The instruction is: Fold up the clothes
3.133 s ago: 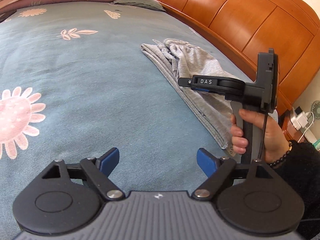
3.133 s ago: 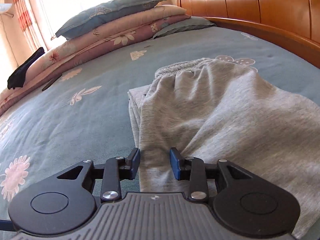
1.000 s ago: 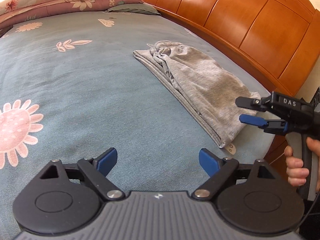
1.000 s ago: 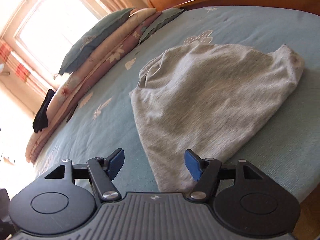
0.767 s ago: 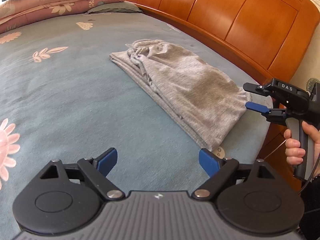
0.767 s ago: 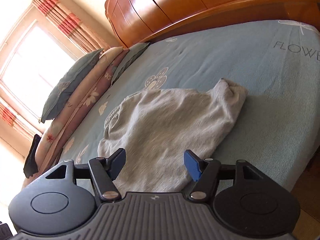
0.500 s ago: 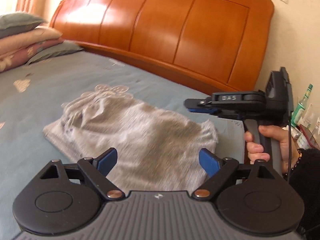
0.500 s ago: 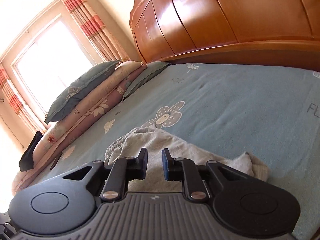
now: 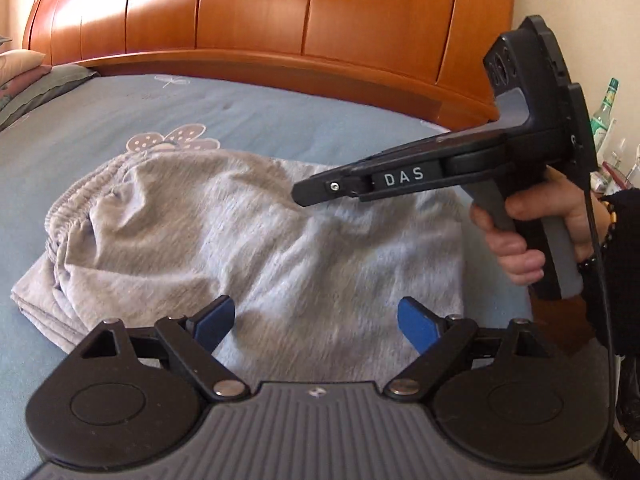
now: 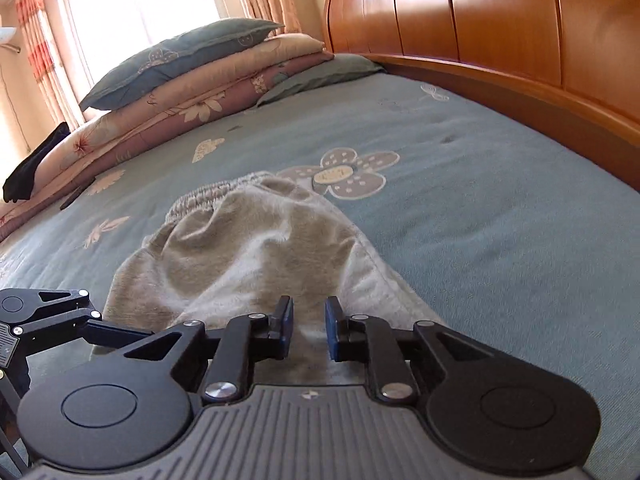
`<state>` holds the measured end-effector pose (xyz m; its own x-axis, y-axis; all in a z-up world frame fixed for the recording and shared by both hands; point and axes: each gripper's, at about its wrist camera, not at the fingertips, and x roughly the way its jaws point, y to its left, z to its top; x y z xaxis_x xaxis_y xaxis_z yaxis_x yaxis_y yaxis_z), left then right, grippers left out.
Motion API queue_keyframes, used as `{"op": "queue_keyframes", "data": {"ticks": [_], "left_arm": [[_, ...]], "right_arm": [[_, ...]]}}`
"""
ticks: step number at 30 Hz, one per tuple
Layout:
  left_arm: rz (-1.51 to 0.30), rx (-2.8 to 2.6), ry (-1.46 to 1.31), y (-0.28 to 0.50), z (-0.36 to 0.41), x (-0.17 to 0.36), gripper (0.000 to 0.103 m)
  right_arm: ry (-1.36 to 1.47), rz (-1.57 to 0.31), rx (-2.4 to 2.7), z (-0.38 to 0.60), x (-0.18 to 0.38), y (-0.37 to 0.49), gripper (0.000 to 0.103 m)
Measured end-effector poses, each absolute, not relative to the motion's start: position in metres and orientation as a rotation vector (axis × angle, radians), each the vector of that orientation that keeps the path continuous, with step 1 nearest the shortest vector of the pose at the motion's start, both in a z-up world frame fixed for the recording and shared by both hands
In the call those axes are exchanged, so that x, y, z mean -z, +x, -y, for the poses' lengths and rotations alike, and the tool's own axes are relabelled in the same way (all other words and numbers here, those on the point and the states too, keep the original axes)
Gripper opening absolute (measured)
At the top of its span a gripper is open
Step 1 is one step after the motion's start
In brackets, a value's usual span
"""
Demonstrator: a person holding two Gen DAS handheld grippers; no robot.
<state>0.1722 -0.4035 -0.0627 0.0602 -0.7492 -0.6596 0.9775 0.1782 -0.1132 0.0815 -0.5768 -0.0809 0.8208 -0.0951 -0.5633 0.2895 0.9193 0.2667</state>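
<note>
**Two claws over one grey garment on the bed**

There is one grey garment [image 9: 248, 240] and there are two claws. The garment lies on the blue-green bed cover [image 10: 500, 208], close to the wooden headboard [image 9: 320, 12]. It is soft grey cloth, folded over on itself, with layered edges showing at one side. Its stretchy waistband [image 10: 208, 194] is bunched up and wrinkly at the end farthest from the claws. The top of the cloth has bumps and creases. A big grey flower print [image 10: 340, 174] on the cover sits just beside the waistband, on the headboard side.

The left claw [image 9: 316, 322] has its two blue fingertips [image 9: 214, 318] spread wide apart, right over the near edge of the garment, and holds nothing. The right claw [image 10: 308, 328] has its two pads close together with a small gap left between them. Grey cloth shows in the gap, but I cannot tell if the pads pinch it. In the left view a hand [image 9: 528, 232] holds the right claw's handle above the garment.

One pile of pillows and folded quilts [image 10: 192, 76] sits at the far end of the bed, by the window [image 10: 140, 0]. I can count about four layers. One dark cloth [image 10: 32, 172] hangs off the pile's end. A green bottle [image 9: 604, 116] stands past the headboard's end.
</note>
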Motion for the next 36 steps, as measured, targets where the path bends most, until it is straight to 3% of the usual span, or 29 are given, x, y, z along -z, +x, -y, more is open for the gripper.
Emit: {"op": "queue_keyframes", "data": {"ticks": [4, 8, 15, 21, 28, 33, 36], "left_arm": [[-0.685, 1.404, 0.397, 0.177, 0.425, 0.059, 0.089], [-0.756, 1.354, 0.451, 0.181, 0.437, 0.083, 0.089], [-0.686, 1.428, 0.438, 0.165, 0.411, 0.054, 0.089], [-0.753, 1.428, 0.494, 0.16, 0.426, 0.074, 0.089], [-0.725, 1.425, 0.444, 0.168, 0.42, 0.058, 0.09], [-0.799, 1.327, 0.495, 0.178, 0.422, 0.08, 0.089], [-0.786, 1.372, 0.452, 0.186, 0.418, 0.061, 0.09]], "right_arm": [[0.31, -0.555, 0.132, 0.576, 0.064, 0.109, 0.021], [0.25, -0.709, 0.137, 0.569, 0.092, 0.14, 0.02], [0.306, -0.614, 0.078, 0.57, 0.063, 0.101, 0.021], [0.253, -0.75, 0.008, 0.55, 0.08, 0.111, 0.019], [0.295, -0.68, 0.013, 0.558, 0.061, 0.097, 0.021], [0.273, -0.792, 0.067, 0.559, 0.082, 0.112, 0.021], [0.276, -0.761, 0.049, 0.564, 0.068, 0.109, 0.022]]}}
